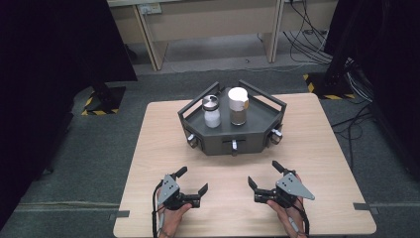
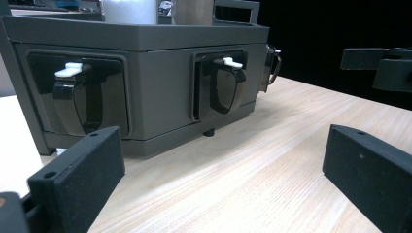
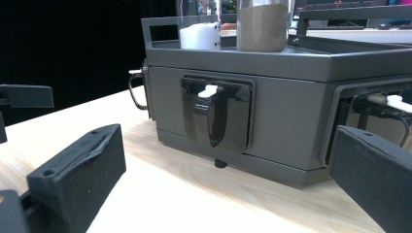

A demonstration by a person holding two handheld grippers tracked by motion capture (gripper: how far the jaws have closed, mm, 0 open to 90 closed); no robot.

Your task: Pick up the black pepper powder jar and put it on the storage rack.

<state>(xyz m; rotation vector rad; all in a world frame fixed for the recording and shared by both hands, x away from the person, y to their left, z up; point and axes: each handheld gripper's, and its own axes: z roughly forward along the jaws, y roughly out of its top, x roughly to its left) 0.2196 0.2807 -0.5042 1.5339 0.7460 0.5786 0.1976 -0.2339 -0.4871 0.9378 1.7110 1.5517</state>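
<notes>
Right now the left gripper and the right gripper rest low over the wooden counter, each held in a hand. Both grippers have their jaws spread wide and grasp nothing. Ahead of them, near the middle of the counter, sits a dark grey tray box with six sides and little hooks on its front faces. On top of it stand two jars side by side: a jar of white powder with a metal lid, and a jar of brown powder with a white lid. The grippers are apart from the box.
</notes>
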